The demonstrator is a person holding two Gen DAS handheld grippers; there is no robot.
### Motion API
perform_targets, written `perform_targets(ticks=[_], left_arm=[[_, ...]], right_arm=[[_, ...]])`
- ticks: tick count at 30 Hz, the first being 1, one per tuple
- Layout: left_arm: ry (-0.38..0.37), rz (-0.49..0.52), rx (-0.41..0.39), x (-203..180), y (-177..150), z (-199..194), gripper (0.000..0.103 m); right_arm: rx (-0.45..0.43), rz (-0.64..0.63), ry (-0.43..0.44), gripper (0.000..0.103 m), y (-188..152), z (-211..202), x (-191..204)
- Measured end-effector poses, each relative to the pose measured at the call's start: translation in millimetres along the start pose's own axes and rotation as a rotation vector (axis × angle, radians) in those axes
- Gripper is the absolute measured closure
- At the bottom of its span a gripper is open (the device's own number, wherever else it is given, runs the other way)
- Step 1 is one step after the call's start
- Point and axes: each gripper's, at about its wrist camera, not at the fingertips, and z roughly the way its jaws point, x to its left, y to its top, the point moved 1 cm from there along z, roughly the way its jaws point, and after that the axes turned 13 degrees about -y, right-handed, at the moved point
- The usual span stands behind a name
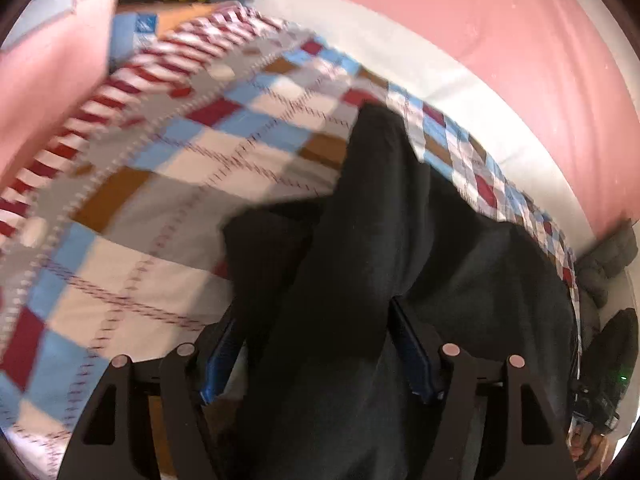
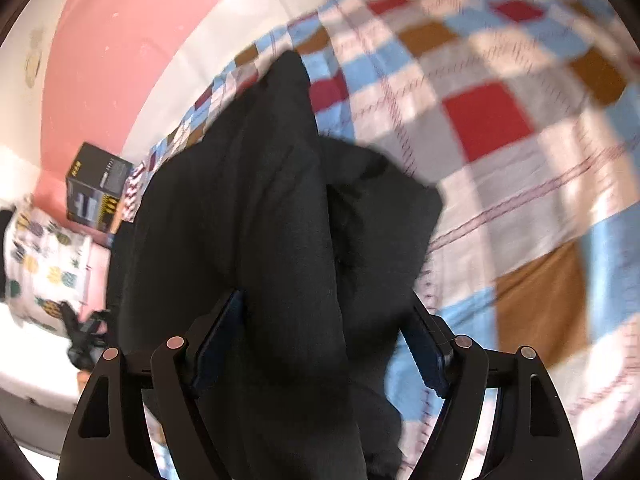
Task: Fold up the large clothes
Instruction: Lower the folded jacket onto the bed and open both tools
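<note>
A large black garment (image 1: pixel 360 240) hangs over a patchwork quilt (image 1: pixel 160 184) on a bed. In the left wrist view, my left gripper (image 1: pixel 316 316) has its blue-padded fingers (image 1: pixel 412 356) on either side of a thick fold of the black cloth and holds it lifted. In the right wrist view, my right gripper (image 2: pixel 328 312) likewise has its fingers (image 2: pixel 428 356) on either side of a bunched fold of the garment (image 2: pixel 260 200), which drapes down toward the quilt (image 2: pixel 500 120). Both views are motion-blurred.
A pink wall (image 1: pixel 480 20) and the white bed edge (image 1: pixel 460 80) run behind the quilt. A black and yellow box (image 2: pixel 98 188) stands near a pineapple-print pillow (image 2: pixel 44 264). The other gripper shows at the left view's right edge (image 1: pixel 608 380).
</note>
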Motion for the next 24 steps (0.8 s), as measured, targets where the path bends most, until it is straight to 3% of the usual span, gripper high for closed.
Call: perform_targets(ticks=[2,4,5,6,8,10,15,19,24], left_arm=[[0.015,0.006,-0.096,-0.8,-0.2,-31.9,0.033],[-0.022,-0.004,-0.153,-3.7,-5.2,-55.6,0.033],[-0.045,0.003,-0.16,-7.3,-9.4,-60.6,0.033],[-0.053,0.027,-0.156,-13.7,-16.7,-62.5,0.033],[-0.035,0.091,-0.121,-23.6,-30.8,-54.5,0.033],[0.002,0.121,-0.067,-24.9,-42.6,-36.6,0.041],[0.063,0.084,-0.045,-12.1,-50.0,-12.9,0.043],[0.093,0.081,-0.04,-16.0,-48.6,-18.2,0.043],[0.112,0.126,-0.05,-35.7,-66.0,-51.3,0.043]], right_arm=[[-0.099,-0.036,-0.02,0.026,-2.9,-31.2,3.0],[-0.175,-0.073,-0.034,0.027,-7.4,-53.4,9.6],[-0.199,-0.103,-0.05,0.035,-10.9,-59.2,16.0],[-0.213,-0.157,-0.09,0.059,-15.7,-61.0,26.2],[-0.191,-0.221,-0.129,0.08,-20.9,-49.9,40.5],[-0.144,-0.243,-0.16,0.081,-24.4,-28.5,44.1],[-0.114,-0.23,-0.205,0.085,-24.1,-2.8,40.8],[-0.12,-0.277,-0.241,0.085,-26.5,-10.1,47.2],[-0.126,-0.268,-0.195,0.084,-45.0,-38.2,45.3]])
